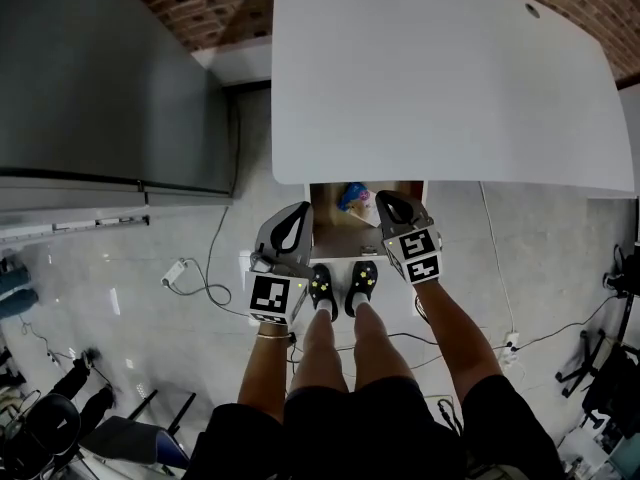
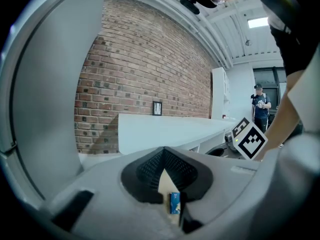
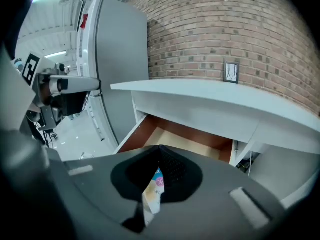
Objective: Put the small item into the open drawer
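Under the white table [image 1: 440, 68] a wooden drawer [image 1: 338, 236] stands pulled out; the right gripper view shows it as well [image 3: 185, 139]. My right gripper [image 1: 384, 200] hangs over the drawer's right side. Its jaws are shut [image 3: 159, 178] on a small white and blue packet [image 3: 152, 196], which shows in the head view as a blue packet [image 1: 352, 196] just left of the tips. My left gripper [image 1: 297, 210] is at the drawer's left edge with jaws together [image 2: 167, 184]. A sliver of tan wood and a blue bit [image 2: 174, 203] show in its slit.
A tall grey cabinet [image 1: 100, 68] stands to the left, close to the table. Cables and a plug [image 1: 185, 273] lie on the pale floor. The person's shoes [image 1: 340, 288] are right in front of the drawer. A brick wall [image 3: 225, 29] runs behind the table.
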### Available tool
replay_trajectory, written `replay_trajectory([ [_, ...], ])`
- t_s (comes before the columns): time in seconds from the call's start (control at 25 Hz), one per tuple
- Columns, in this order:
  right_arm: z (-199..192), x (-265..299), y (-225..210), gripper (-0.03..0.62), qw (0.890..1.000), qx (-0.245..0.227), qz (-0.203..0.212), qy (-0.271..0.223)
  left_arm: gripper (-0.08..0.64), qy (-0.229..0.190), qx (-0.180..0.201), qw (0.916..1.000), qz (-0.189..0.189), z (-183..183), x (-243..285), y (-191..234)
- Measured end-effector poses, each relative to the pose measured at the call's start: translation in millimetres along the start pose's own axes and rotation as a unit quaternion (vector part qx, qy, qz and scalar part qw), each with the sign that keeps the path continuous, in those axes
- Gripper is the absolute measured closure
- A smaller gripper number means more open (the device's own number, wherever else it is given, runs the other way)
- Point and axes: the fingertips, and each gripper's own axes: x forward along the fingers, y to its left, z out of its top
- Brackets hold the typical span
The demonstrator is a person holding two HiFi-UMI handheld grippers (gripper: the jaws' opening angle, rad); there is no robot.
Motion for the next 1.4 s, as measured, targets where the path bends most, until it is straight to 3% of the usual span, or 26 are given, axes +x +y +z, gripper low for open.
replay_trajectory([
  [0.32, 33, -39, -1, 0.583, 0.998, 0.031, -0.021, -0.043, 0.563, 0.02, -0.001, 0.9998, 0.001, 13, -13, -5],
  [0.92, 96, -108, -1, 0.583, 0.995, 0.048, -0.018, -0.084, 0.563, 0.003, -0.016, 0.9998, 0.01, 65, -38, -12],
  [1.4, 141, -159, 3, 0.583, 0.986, 0.065, -0.023, -0.153, 0.563, -0.015, -0.011, 0.9998, 0.001, 109, -59, -30],
])
